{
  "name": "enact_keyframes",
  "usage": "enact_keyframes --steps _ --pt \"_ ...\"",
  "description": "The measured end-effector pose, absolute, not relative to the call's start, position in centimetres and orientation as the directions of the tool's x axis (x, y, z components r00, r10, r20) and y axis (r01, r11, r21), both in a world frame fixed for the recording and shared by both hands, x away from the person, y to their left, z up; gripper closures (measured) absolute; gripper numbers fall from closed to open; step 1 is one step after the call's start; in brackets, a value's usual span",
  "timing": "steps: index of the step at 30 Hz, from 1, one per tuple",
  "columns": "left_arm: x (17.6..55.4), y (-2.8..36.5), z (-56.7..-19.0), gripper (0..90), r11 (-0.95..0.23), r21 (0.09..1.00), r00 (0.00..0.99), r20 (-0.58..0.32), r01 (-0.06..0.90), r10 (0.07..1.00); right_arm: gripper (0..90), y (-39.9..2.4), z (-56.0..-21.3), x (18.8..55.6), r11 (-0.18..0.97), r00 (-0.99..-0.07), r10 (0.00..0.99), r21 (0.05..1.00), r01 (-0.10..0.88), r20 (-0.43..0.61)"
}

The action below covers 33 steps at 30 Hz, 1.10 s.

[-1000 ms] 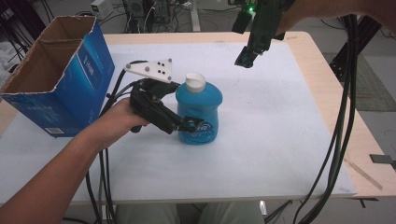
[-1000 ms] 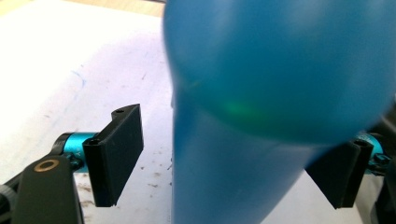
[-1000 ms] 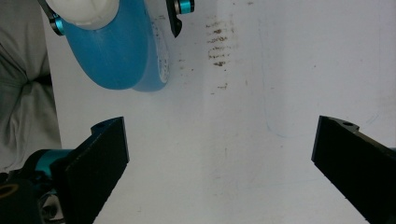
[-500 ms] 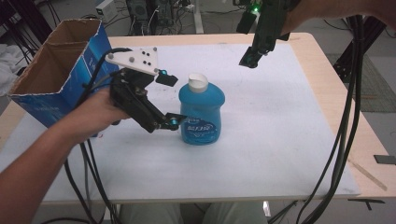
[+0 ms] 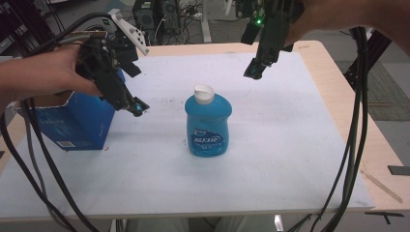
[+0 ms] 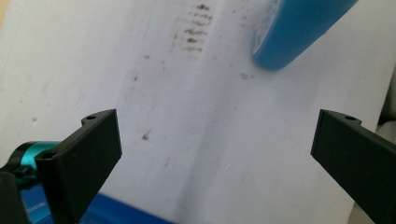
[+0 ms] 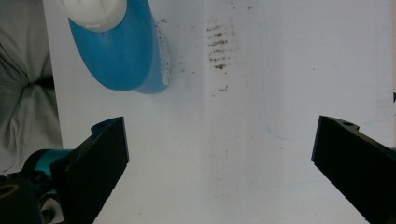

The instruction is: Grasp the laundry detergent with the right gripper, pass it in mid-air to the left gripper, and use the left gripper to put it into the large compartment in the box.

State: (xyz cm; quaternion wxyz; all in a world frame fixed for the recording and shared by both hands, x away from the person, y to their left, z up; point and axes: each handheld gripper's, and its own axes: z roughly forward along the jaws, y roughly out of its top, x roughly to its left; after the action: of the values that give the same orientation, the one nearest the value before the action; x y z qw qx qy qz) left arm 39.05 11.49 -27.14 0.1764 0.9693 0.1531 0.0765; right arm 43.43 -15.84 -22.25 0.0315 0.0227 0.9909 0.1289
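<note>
The blue bottle (image 5: 208,123) stands upright near the middle of the frame in the high view, white cap (image 5: 203,94) on top, its long axis straight up from the white table (image 5: 300,159). Nothing touches it.

The left gripper (image 5: 137,107) hangs left of the bottle and above the tabletop, tips pointing down and right toward the bottle's shoulder. Its jaws have just been opening and stand wide apart with nothing between them; in the left gripper view the bottle's blue side (image 6: 299,28) sits at the upper right, clear of both jaws. The right gripper (image 5: 254,70) hovers in the upper middle of the high view, beyond the bottle and to its right, jaws also spread and empty. In the right gripper view the bottle (image 7: 121,51) lies at the upper left, cap toward the camera.

The left gripper looks the nearer of the two, though neither is close. I'd say the bottle has been set down and let go, so any new grasp would have to come in level from the side.

Room is generous: bare table all round the bottle, its front edge well off. The one thing close by is the blue box (image 5: 80,123) at the left, just under the left hand (image 5: 53,72).
</note>
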Motion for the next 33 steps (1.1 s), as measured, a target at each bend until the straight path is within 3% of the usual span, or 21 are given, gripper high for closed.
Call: enact_keyframes --steps 10,17,33 --pt "41.6 11.4 -27.1 1.7 -0.929 0.316 0.959 0.141 0.192 0.246 3.0 -15.2 -22.5 43.6 0.967 -0.998 0.045 0.255 0.031 -0.047" --pt "41.9 11.4 -27.5 1.7 -0.936 0.312 0.969 0.126 0.163 0.211 3.0 -15.1 -22.7 43.8 0.968 -0.998 0.041 0.248 0.029 -0.043" --pt "41.8 11.5 -27.4 1.7 -0.925 0.318 0.963 0.101 0.209 0.252 2.9 -14.8 -22.8 43.8 0.969 -0.999 0.043 0.246 0.034 -0.030"
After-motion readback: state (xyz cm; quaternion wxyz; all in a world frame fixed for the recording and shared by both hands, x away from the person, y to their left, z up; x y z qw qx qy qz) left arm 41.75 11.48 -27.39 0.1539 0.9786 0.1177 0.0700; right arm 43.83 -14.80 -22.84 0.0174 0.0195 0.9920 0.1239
